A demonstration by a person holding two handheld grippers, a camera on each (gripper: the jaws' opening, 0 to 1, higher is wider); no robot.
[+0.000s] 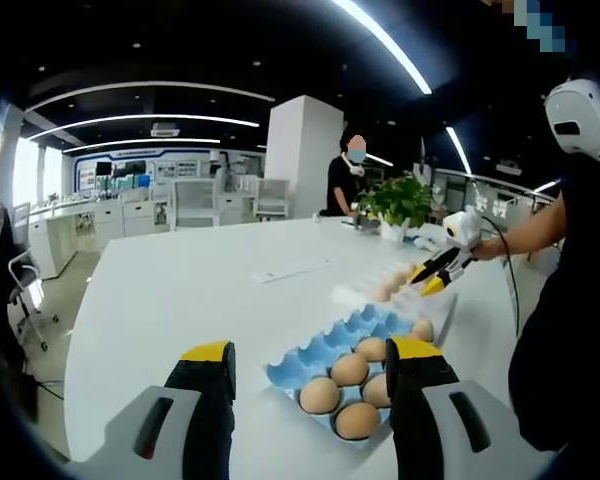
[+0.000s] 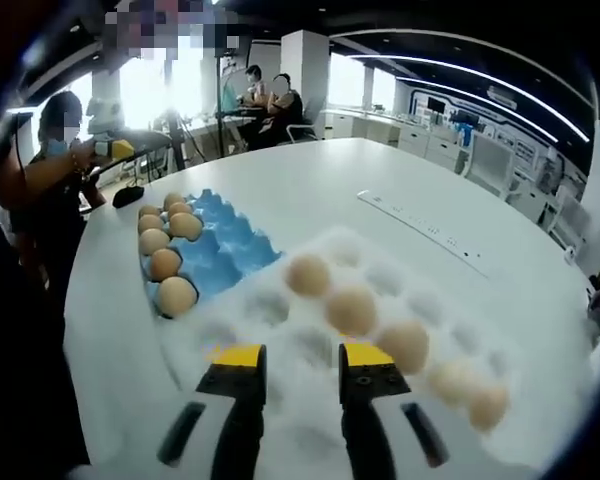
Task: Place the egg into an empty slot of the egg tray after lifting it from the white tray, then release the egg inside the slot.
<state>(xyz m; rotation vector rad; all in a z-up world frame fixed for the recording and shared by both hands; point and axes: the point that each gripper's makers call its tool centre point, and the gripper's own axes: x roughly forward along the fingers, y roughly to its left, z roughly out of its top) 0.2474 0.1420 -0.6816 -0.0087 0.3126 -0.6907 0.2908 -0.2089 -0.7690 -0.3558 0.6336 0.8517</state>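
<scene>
in the left gripper view the left tool (image 1: 310,362) stands open above the white surface (image 1: 180,290), its yellow-tipped jaws wide apart with nothing between them. just past the jaws lies the blue egg tray (image 1: 325,350), with brown eggs (image 1: 320,395) sitting along its near side and bare slots on the far side. further along the surface, the right tool (image 1: 430,274) hangs over the white tray (image 1: 425,300), held by a person's hand (image 1: 490,248) coming in from the right; a few pale eggs lie beneath it. a potted green plant (image 1: 395,200) stands behind, and a person stands beyond the far edge of the surface. in the right gripper view the right tool (image 2: 302,358) is open too, jaws parted and empty, hovering just above the white tray (image 2: 280,310). several eggs rest in that tray, the nearest egg (image 2: 351,309) lying just ahead of the jaw tips and not touched by them. the blue egg tray (image 2: 230,250) lies beside the white one on its left, a row of brown eggs along its outer edge. a long white power strip (image 2: 420,225) lies further off on the surface.
</scene>
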